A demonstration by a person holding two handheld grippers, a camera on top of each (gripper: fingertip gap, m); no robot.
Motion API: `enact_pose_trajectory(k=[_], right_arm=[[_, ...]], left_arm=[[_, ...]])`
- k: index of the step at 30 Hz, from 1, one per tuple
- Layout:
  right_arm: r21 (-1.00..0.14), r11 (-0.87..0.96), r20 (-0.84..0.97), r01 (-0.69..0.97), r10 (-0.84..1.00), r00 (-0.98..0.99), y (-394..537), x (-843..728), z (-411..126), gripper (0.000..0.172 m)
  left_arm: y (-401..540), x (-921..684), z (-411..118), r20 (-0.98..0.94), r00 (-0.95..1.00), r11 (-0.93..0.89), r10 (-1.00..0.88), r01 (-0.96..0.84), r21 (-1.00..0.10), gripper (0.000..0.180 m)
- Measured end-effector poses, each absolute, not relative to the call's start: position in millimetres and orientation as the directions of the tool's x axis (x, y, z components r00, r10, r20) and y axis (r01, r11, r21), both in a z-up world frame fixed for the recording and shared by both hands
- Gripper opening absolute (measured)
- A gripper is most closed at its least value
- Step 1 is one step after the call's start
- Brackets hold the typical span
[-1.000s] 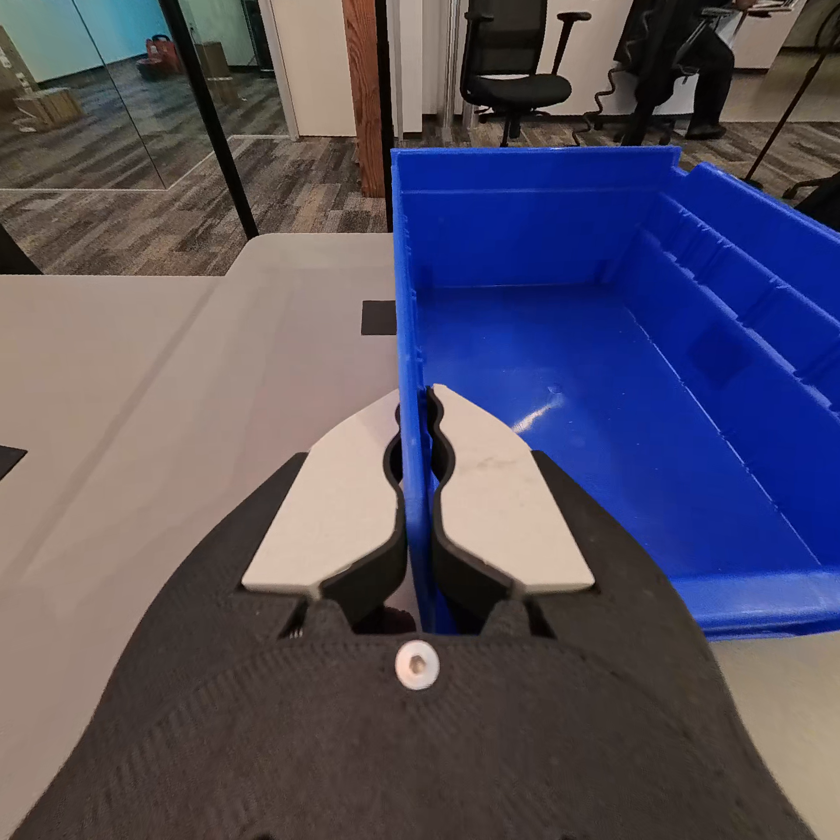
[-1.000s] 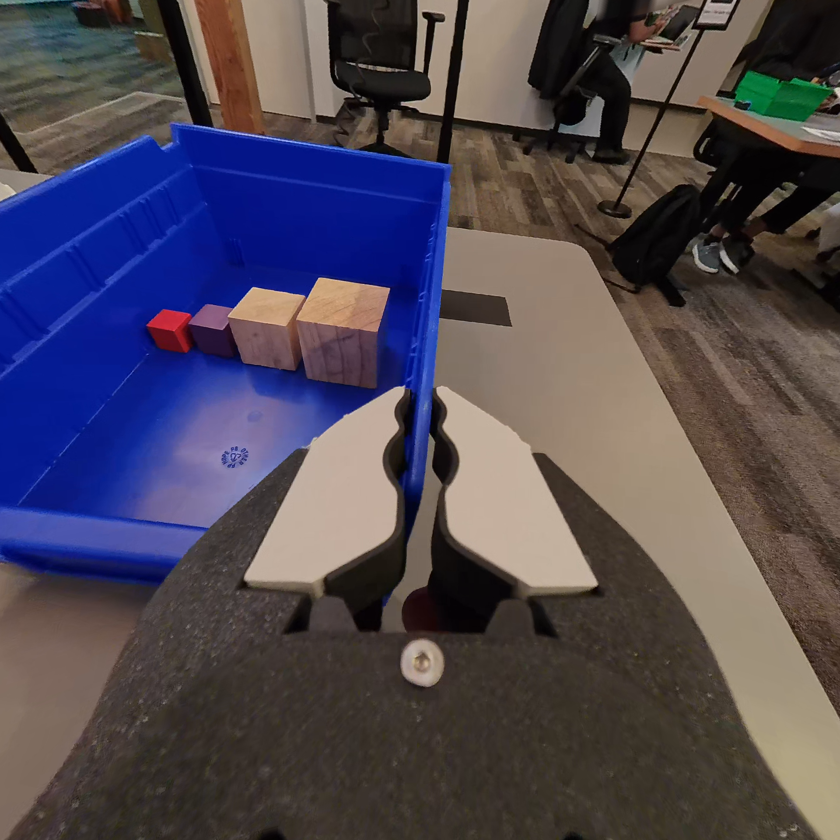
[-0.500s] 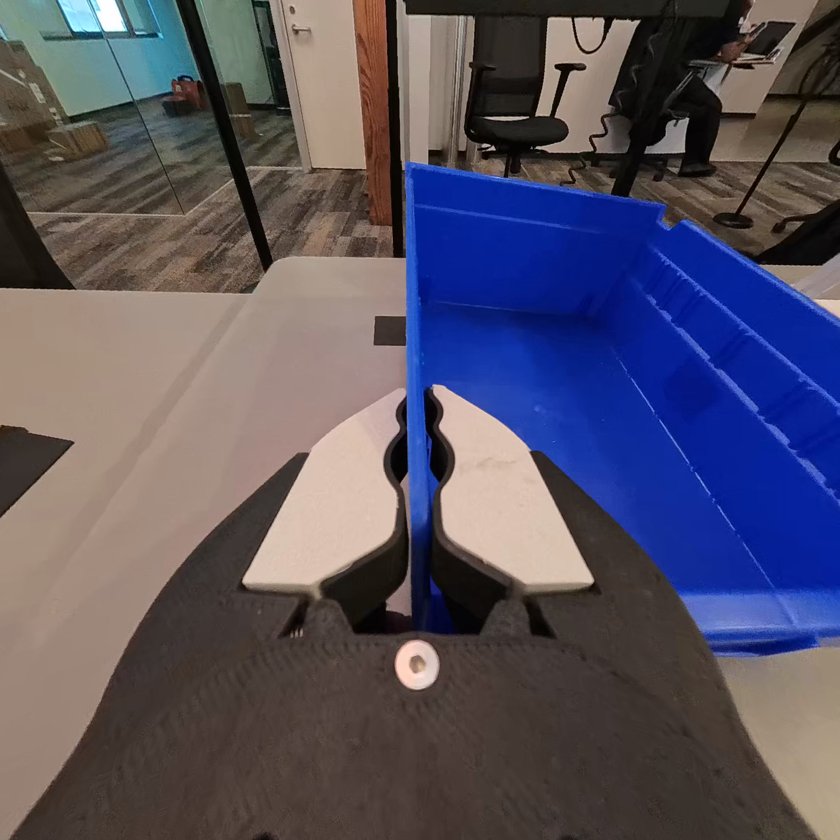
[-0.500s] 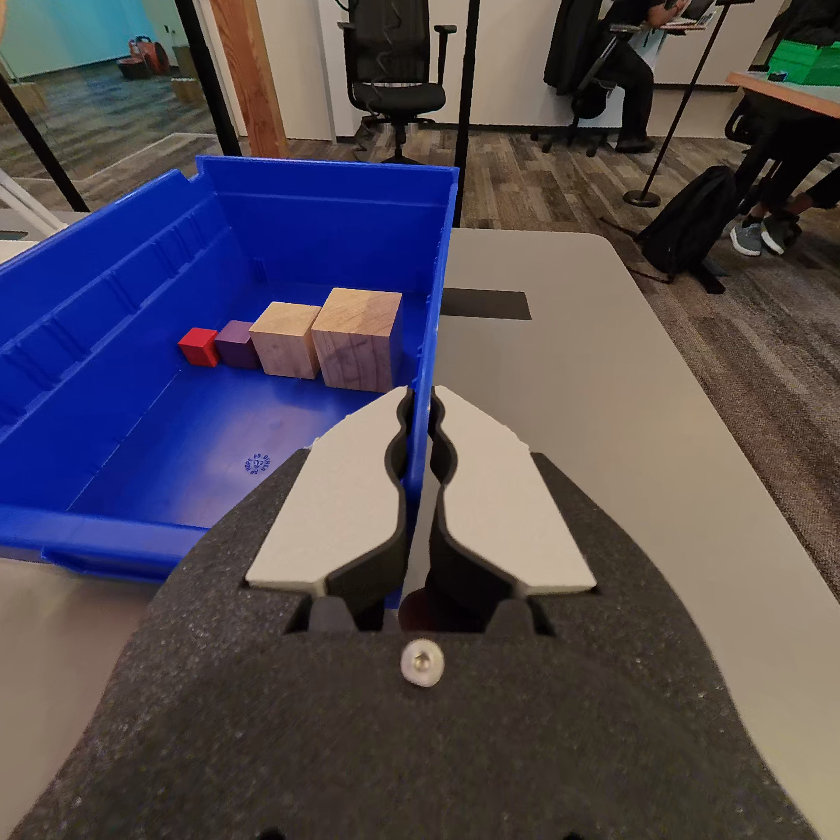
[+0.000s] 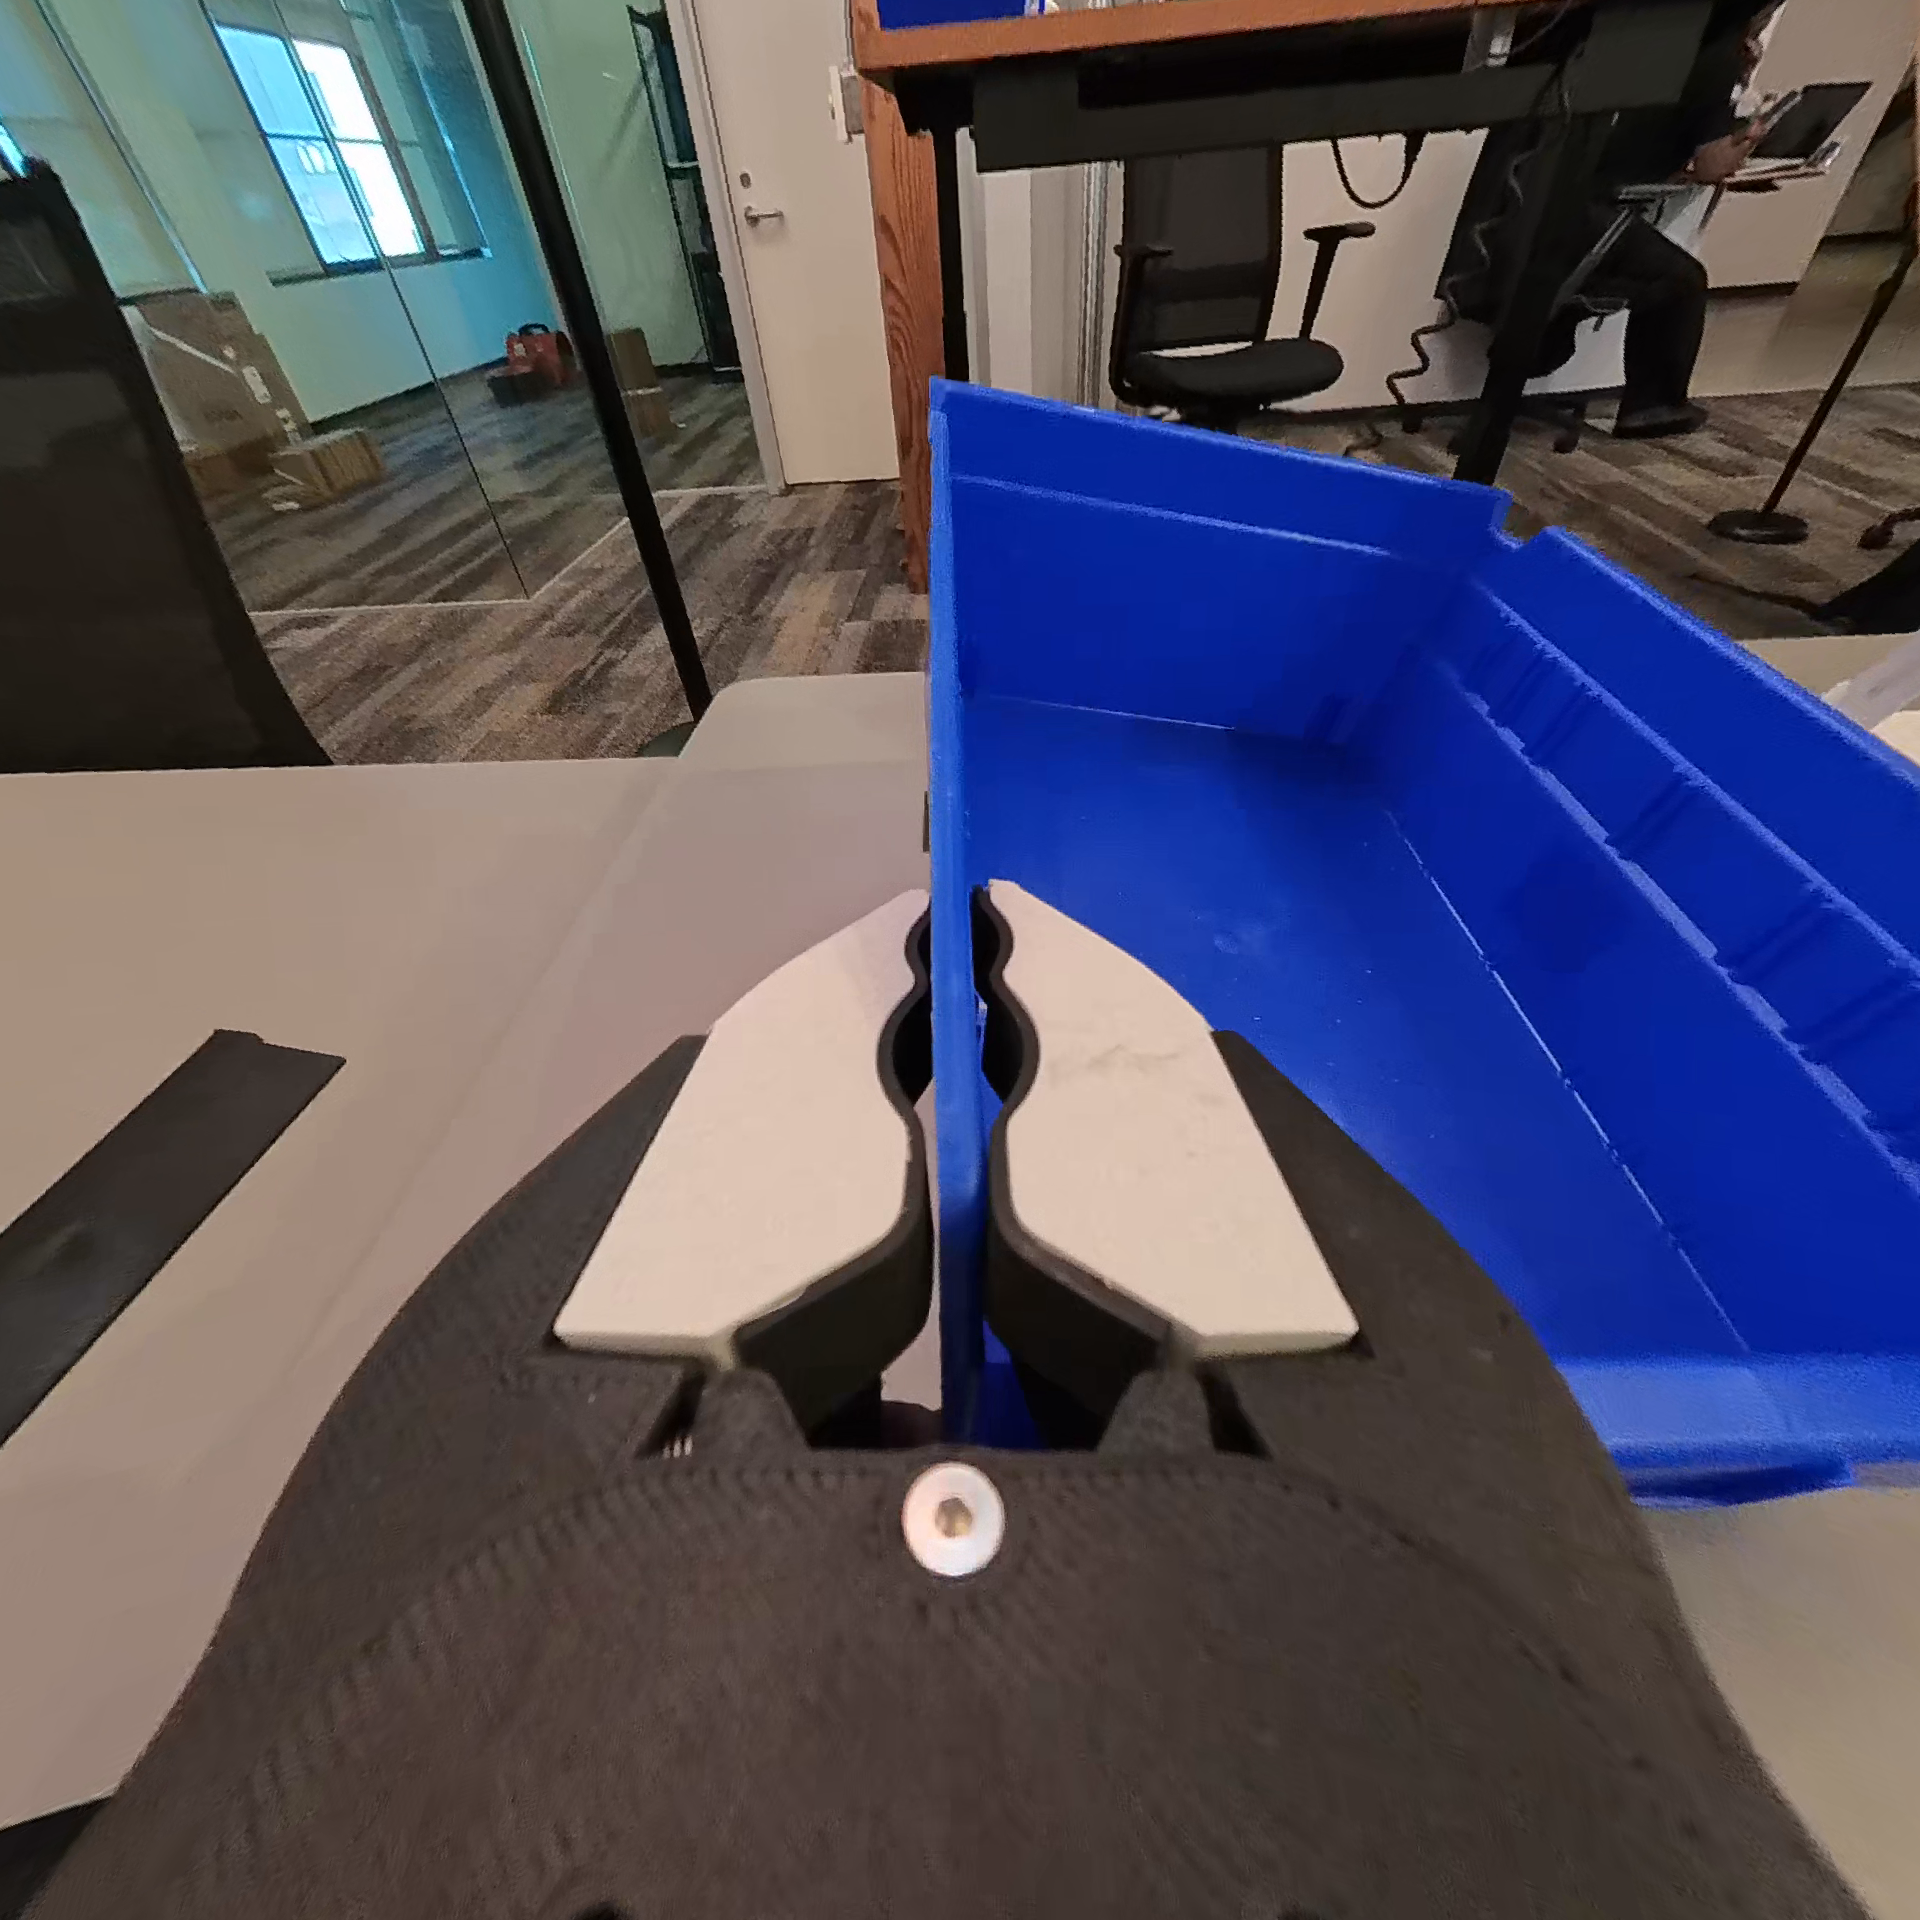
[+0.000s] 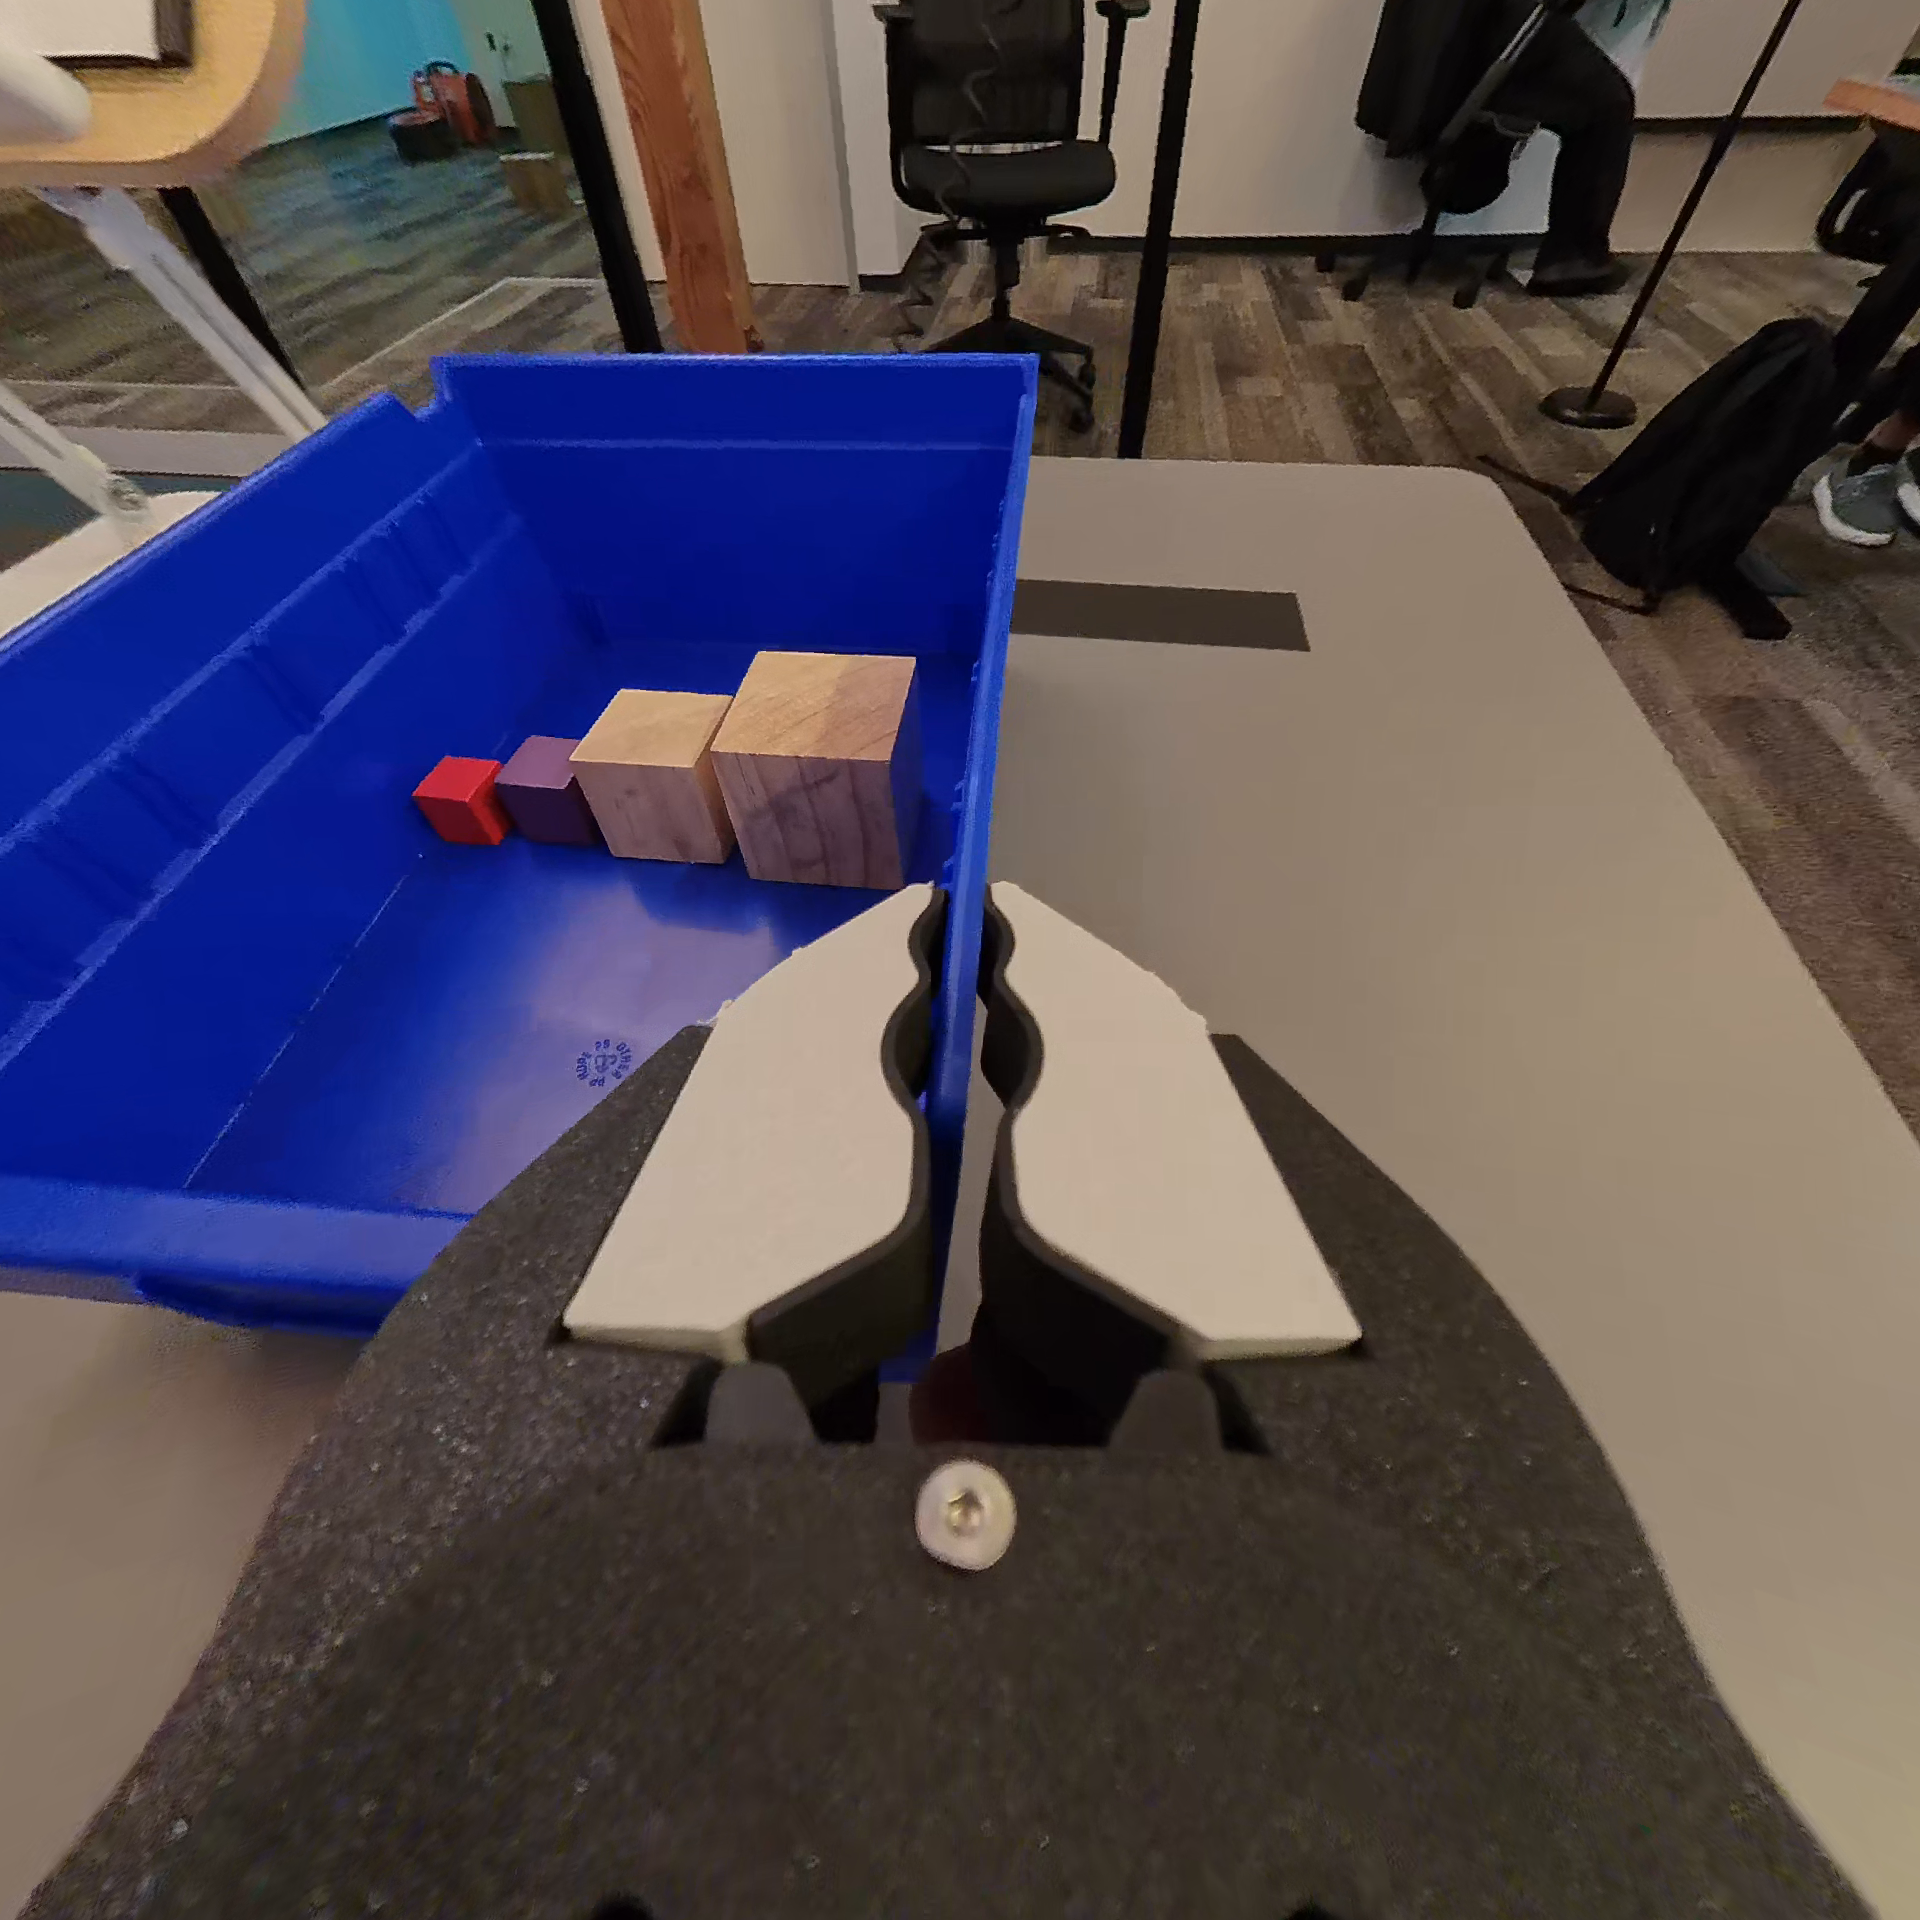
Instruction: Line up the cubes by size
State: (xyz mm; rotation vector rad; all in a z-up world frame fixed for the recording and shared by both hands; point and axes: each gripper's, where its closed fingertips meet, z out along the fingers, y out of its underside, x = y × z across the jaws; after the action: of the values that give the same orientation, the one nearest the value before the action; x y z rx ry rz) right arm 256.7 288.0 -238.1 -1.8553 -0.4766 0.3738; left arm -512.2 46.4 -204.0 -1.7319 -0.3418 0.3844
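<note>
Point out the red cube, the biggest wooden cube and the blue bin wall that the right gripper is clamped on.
red cube [image 6: 457,798], right wrist view, on its front face.
biggest wooden cube [image 6: 805,821], right wrist view, on its front face.
blue bin wall [image 6: 987,727], right wrist view, on the rim ahead of the fingertips.

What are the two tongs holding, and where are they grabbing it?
Both hold the blue bin. The left tongs pinch its left side wall, and the right tongs pinch its right side wall, each at the top edge.
</note>
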Motion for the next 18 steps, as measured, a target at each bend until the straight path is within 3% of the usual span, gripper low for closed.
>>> enact_pose_trajectory(k=[18], right_arm=[[-0.944, -0.285, -0.053, 0.167, 0.630, 0.775, 207, 214, -239, 0.003]], left_arm=[[27, -526, -185, -0.003, 0.880, -0.076, 0.475, 0.038, -0.996, 0.003]])
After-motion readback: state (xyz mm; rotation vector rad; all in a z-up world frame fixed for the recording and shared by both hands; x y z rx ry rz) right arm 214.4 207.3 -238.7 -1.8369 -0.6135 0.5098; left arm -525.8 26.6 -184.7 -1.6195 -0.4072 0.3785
